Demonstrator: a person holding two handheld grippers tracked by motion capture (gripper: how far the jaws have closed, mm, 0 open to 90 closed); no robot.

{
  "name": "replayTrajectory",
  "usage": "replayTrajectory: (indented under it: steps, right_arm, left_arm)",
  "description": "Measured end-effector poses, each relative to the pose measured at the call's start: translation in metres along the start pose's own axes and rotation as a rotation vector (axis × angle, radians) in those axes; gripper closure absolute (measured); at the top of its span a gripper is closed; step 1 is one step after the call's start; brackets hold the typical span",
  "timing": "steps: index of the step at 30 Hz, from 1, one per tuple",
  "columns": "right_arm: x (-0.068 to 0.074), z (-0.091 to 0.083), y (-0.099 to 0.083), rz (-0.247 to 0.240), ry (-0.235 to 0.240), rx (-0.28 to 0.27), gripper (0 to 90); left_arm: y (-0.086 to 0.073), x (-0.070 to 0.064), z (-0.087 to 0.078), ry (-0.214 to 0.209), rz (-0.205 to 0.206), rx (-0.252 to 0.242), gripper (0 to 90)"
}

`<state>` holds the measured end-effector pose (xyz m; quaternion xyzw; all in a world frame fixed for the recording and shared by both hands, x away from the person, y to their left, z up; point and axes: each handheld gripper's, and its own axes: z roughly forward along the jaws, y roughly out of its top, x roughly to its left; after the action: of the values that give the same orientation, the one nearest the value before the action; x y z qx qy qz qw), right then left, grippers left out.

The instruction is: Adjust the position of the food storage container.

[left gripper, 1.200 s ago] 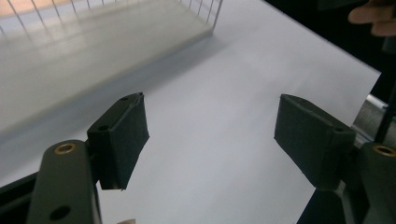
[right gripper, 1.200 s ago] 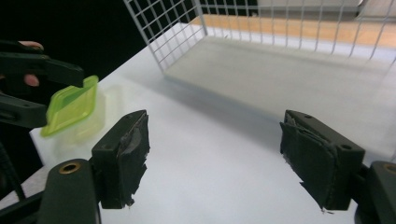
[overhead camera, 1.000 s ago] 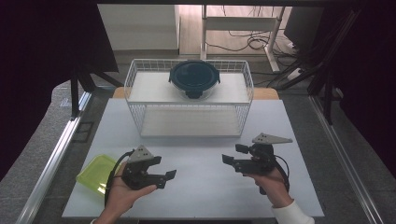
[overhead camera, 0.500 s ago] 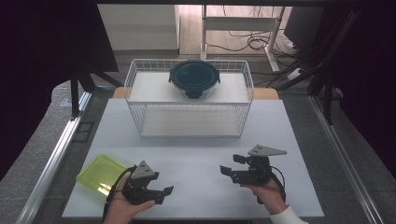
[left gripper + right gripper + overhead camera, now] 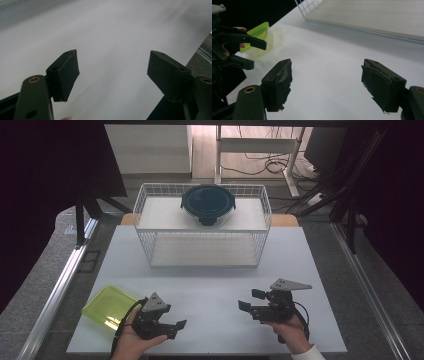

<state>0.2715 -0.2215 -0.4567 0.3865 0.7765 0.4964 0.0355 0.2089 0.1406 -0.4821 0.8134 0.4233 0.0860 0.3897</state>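
My left gripper (image 5: 176,329) hovers low over the white table (image 5: 210,285) near its front left, open, with nothing between its jaws. In the left gripper view my left gripper (image 5: 112,52) has just bare tabletop in front of it. My right gripper (image 5: 250,300) is at the front right, pointing left, also open with nothing in it. In the right gripper view my right gripper (image 5: 327,61) faces the left gripper (image 5: 242,50) and a lime-green container (image 5: 259,32) behind it. That lime-green container (image 5: 107,307) lies right beside my left hand.
A white wire rack (image 5: 202,227) stands at the back of the table, and its lower shelf (image 5: 374,15) is bare. On its top shelf sits a round glass bowl with a dark blue lid (image 5: 207,205). Metal rails run along both table sides.
Both grippers have drawn back toward the table's front edge. More of the green container shows beside my left hand. Both stay open.
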Motion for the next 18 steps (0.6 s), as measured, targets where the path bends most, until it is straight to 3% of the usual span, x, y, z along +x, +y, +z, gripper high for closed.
replayTrajectory:
  steps: [7, 12, 15, 18]
  right_arm:
    - [0.002, 0.004, 0.002, -0.01, 0.005, 0.009, 24.0]
    - [0.002, 0.005, 0.003, -0.01, 0.001, 0.008, 24.1]
    - [0.003, 0.004, 0.004, -0.006, -0.003, 0.004, 24.2]
    - [0.005, 0.005, 0.004, -0.005, -0.001, 0.007, 24.0]
  left_arm:
    - [-0.002, 0.003, -0.005, 0.005, -0.012, -0.01, 24.2]
    - [-0.002, 0.007, -0.018, 0.025, -0.032, -0.032, 24.4]
    - [-0.003, 0.015, -0.041, 0.052, -0.051, -0.071, 25.3]
    - [-0.006, 0.029, -0.058, 0.018, -0.1, -0.097, 25.7]
